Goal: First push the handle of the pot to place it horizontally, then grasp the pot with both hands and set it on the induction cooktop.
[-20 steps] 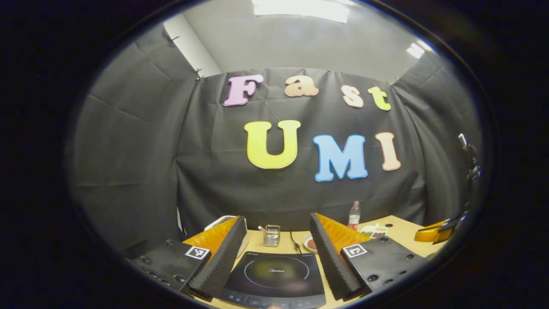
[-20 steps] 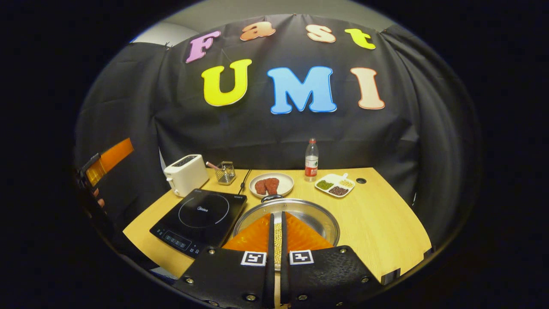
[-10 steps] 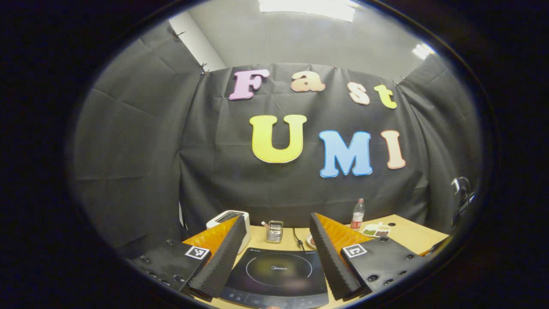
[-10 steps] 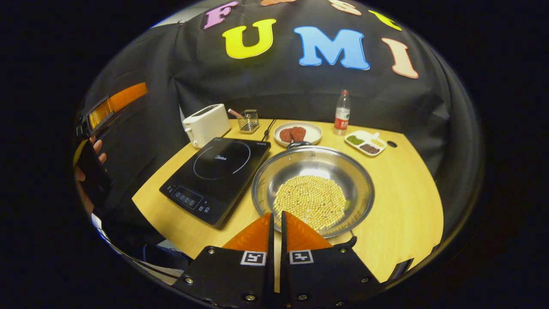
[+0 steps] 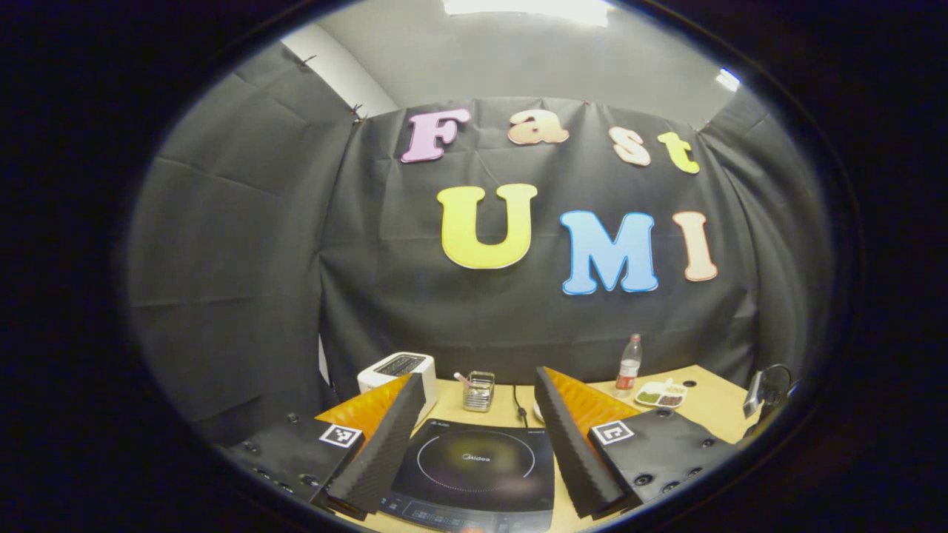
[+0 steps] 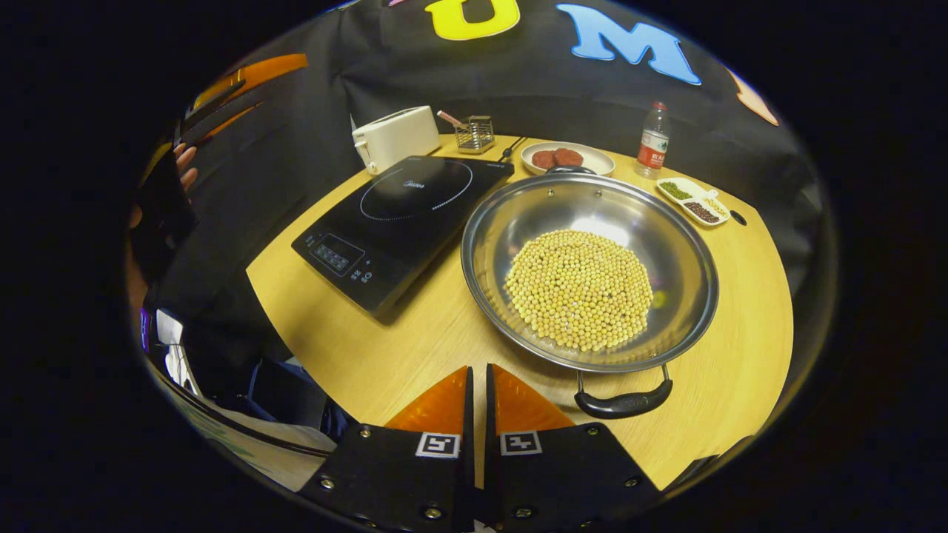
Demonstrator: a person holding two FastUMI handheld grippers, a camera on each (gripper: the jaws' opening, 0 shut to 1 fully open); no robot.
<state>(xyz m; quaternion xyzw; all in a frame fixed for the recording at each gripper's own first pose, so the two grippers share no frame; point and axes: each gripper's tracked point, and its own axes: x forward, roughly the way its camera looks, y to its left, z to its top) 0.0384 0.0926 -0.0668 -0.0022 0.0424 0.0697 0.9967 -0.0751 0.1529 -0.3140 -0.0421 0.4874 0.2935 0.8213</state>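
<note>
On the table, right of the cooktop, sits the pot; its near handle lies just right of the right gripper, jaws nearly closed. The left gripper, wide open, hovers over the cooktop.
</note>
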